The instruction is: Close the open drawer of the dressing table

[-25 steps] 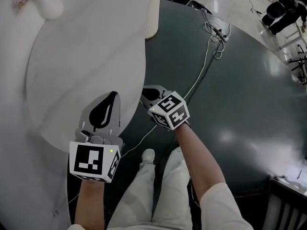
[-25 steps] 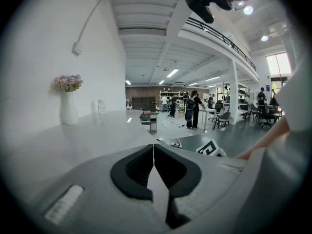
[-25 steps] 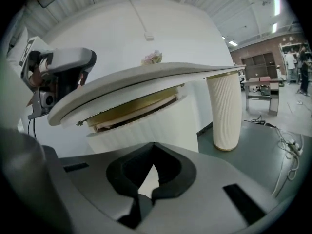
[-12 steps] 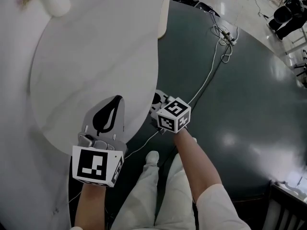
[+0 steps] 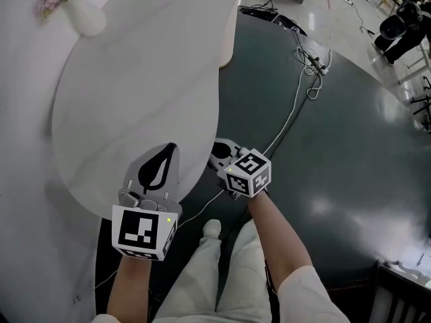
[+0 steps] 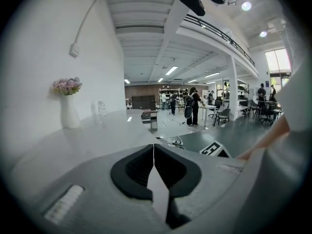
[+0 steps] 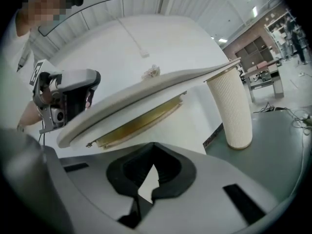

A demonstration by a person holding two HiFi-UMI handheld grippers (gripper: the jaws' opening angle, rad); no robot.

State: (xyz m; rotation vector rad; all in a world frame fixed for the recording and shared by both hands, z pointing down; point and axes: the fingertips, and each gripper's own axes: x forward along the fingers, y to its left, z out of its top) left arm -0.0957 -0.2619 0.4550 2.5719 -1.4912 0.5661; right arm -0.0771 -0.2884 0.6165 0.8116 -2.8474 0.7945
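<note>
The white dressing table (image 5: 135,79) has a rounded top. In the right gripper view I look up at its underside, where a shallow wood-coloured drawer (image 7: 141,118) sits beneath the top (image 7: 161,84); how far out it stands I cannot tell. My right gripper (image 5: 217,150) is shut and empty, right at the table's front edge and lower than the top; its jaws (image 7: 153,147) face the drawer, apart from it. My left gripper (image 5: 168,150) is shut and empty, just over the top near its front edge (image 6: 154,147).
A white vase with pink flowers (image 5: 84,15) stands at the table's far left. A fluted white table leg (image 7: 234,111) rises from the dark floor. A white cable (image 5: 296,93) and a power strip (image 5: 313,62) lie on the floor. The person's legs (image 5: 215,274) are below.
The right gripper has moved in closer to the table's front edge, below the top. The left gripper has stayed over the top near its edge. Both have stayed shut.
</note>
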